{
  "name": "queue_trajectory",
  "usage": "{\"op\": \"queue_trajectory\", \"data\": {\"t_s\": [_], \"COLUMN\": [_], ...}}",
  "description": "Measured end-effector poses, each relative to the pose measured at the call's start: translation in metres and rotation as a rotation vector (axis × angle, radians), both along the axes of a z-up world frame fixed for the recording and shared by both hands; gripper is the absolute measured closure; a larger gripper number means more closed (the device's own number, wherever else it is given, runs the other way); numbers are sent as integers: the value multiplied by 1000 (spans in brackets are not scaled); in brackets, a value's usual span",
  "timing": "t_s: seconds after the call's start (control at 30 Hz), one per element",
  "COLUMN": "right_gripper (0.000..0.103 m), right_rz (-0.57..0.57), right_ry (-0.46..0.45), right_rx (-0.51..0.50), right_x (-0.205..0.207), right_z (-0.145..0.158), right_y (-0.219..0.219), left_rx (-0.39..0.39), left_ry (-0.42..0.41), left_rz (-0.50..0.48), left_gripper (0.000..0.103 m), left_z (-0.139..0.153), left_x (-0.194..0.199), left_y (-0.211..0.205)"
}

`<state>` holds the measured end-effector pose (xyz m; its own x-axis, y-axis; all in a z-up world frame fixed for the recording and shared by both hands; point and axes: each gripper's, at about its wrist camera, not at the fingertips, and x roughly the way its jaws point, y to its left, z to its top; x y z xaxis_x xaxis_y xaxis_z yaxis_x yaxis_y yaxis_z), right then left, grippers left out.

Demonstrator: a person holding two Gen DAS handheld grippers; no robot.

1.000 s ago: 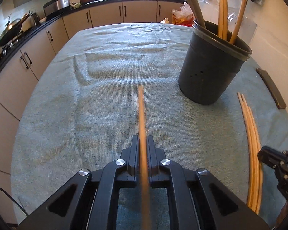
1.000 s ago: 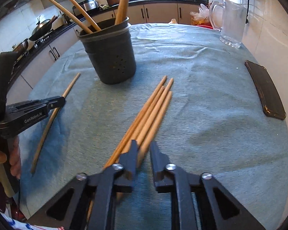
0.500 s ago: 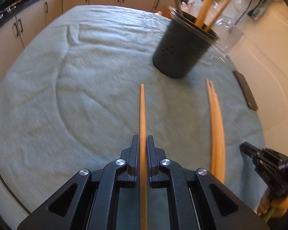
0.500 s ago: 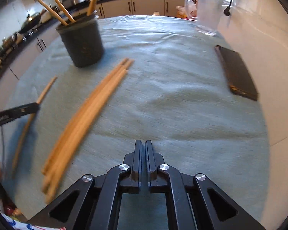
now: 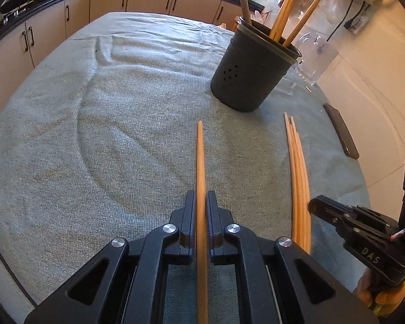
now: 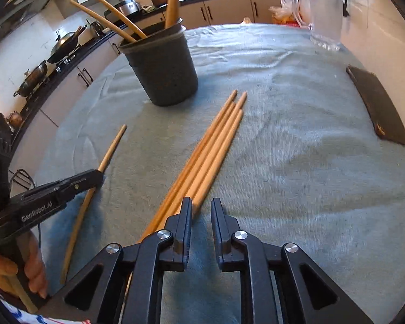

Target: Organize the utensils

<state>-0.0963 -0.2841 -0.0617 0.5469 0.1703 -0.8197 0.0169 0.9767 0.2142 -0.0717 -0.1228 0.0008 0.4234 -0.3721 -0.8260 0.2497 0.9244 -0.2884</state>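
My left gripper (image 5: pixel 201 198) is shut on a single wooden chopstick (image 5: pixel 200 162) that points forward over the green towel; the chopstick also shows in the right wrist view (image 6: pixel 105 159). A black utensil holder (image 5: pixel 252 71) with several wooden utensils stands ahead to the right and appears in the right wrist view (image 6: pixel 162 67). A bundle of several chopsticks (image 6: pixel 210 151) lies on the towel, also in the left wrist view (image 5: pixel 298 167). My right gripper (image 6: pixel 201 206) is open and empty, its left finger beside the bundle's near end.
A green towel (image 5: pixel 94 124) covers the table. A glass pitcher (image 6: pixel 325 13) stands at the back right. A dark flat case (image 6: pixel 378 105) lies near the right edge. Kitchen counters with pans run along the left and back.
My right gripper was shut half a second ago and is now open, back beside the bundle. My left gripper still holds its chopstick and has moved little.
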Motion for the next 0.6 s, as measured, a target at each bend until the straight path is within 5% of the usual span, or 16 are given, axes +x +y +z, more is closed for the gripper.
{"op": "queue_trajectory", "data": {"t_s": [0.6], "right_gripper": [93], "right_rz": [-97], "right_ry": [106], "right_rx": [-72], "right_x": [25], "right_z": [3], "right_y": [0], "left_rx": [-37], "left_ry": [15], "left_rz": [-7], "left_gripper": [96], "left_z": [-1], "left_x": [2], "left_y": [6]}}
